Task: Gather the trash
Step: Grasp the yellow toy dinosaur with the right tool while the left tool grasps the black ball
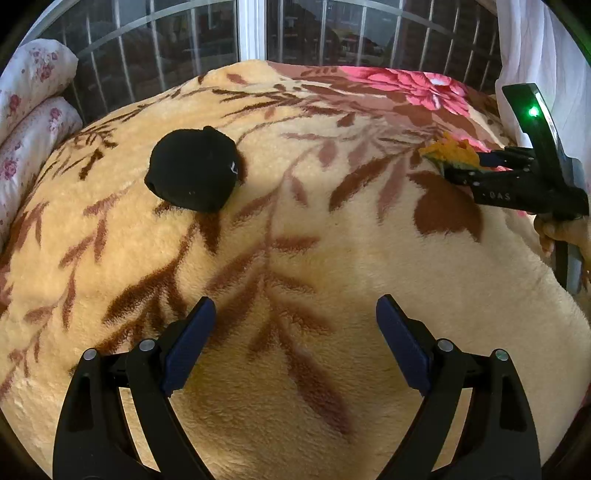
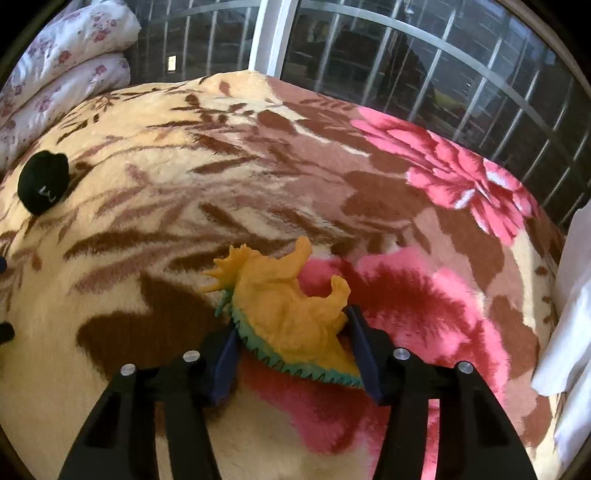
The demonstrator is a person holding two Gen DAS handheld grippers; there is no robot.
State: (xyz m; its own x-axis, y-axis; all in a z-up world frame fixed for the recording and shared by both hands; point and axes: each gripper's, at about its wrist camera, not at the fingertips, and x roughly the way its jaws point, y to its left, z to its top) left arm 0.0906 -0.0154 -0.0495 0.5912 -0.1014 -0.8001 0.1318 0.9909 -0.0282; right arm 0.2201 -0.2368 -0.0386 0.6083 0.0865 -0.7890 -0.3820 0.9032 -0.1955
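Observation:
An orange toy dinosaur (image 2: pixel 288 302) with a green frilled edge lies on the pink flower of the blanket. My right gripper (image 2: pixel 291 332) has one blue pad against each side of it and is shut on it. In the left wrist view the same toy (image 1: pixel 450 149) shows at the tips of the right gripper (image 1: pixel 458 166), far right. A black cap (image 1: pixel 192 170) rests on the blanket at upper left, also visible as the cap (image 2: pixel 44 181) at the left edge. My left gripper (image 1: pixel 295 332) hangs open over bare blanket, holding nothing.
The floral plush blanket (image 1: pixel 295 240) covers the whole bed. Flowered white pillows (image 1: pixel 29 92) are stacked at the left. A barred window (image 1: pixel 251 29) runs behind the bed. A white curtain (image 2: pixel 569 295) hangs at the right. A hand (image 1: pixel 561 232) grips the right tool.

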